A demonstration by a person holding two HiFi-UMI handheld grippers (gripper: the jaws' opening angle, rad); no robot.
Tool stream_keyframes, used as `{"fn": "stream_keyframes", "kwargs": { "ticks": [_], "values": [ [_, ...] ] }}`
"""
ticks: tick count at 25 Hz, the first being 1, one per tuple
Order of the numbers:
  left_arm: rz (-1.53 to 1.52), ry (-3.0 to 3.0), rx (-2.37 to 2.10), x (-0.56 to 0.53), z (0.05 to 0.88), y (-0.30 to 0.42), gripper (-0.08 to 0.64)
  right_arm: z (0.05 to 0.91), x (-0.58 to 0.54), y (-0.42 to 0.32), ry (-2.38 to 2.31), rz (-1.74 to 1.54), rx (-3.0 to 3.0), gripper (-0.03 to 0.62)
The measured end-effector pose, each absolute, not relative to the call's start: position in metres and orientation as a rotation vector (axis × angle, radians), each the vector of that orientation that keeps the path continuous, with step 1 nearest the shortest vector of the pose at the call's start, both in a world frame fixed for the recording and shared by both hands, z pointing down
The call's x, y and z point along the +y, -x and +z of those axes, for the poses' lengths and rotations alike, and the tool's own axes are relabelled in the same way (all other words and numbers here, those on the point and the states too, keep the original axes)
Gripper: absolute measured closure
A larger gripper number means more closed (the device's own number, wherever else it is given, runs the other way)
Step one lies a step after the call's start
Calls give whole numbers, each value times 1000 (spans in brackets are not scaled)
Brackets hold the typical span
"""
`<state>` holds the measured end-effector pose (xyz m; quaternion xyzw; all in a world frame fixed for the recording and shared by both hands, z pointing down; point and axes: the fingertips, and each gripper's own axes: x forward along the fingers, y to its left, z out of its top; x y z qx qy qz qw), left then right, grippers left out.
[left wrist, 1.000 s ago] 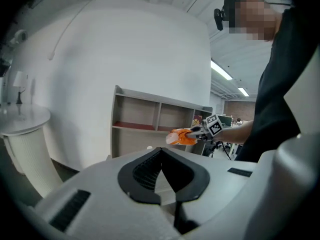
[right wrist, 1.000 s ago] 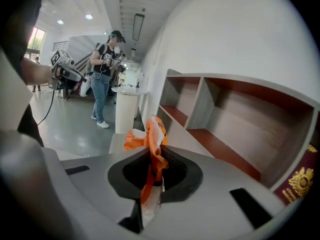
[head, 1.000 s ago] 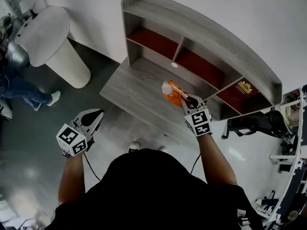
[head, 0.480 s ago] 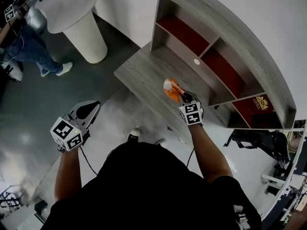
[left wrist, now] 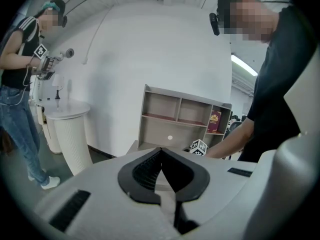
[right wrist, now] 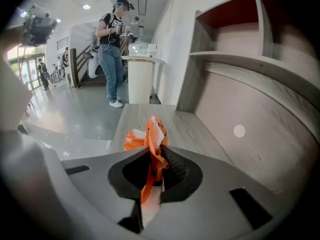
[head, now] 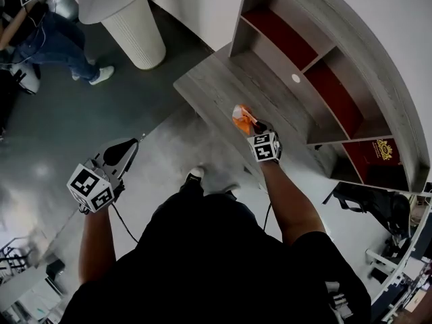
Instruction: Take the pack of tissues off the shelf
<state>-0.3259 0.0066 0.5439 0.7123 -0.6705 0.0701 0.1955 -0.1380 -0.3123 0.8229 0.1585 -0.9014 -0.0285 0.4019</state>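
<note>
Pack of tissues (head: 239, 117): pinched in right hand-held gripper (head: 250, 122), out of shelf (head: 361, 54) compartments, above counter (head: 219, 90). Left hand-held gripper (head: 125, 152): jaws together, empty. Step: carry-off. Next: lower, release.

At upper left of the head view, a white pedestal table with a ribbed column (head: 138, 32), standing on a glossy dark-grey floor (head: 61, 133) close to a plain white wall (head: 192, 5). Just left of it, a bystander in blue jeans (head: 50, 39) and white sneakers (head: 102, 75), partly cropped by the frame edge. Near the right edge, a dark red box with a gold emblem (head: 381, 155), upright. Below that, toward lower right, a black seat-like object (head: 368, 204), too dark to make out further.
</note>
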Motion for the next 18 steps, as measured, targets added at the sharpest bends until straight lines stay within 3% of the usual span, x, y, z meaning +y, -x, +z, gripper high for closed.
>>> {"fn": "stream_keyframes", "kwargs": {
  "ticks": [16, 18],
  "values": [
    [175, -1892, -1941, 40, 557, 337, 543, 851, -318, 164, -431, -44, -2250, 564],
    [174, -1894, -1939, 39, 558, 336, 543, 853, -321, 165, -435, -57, -2238, 493]
  ]
}}
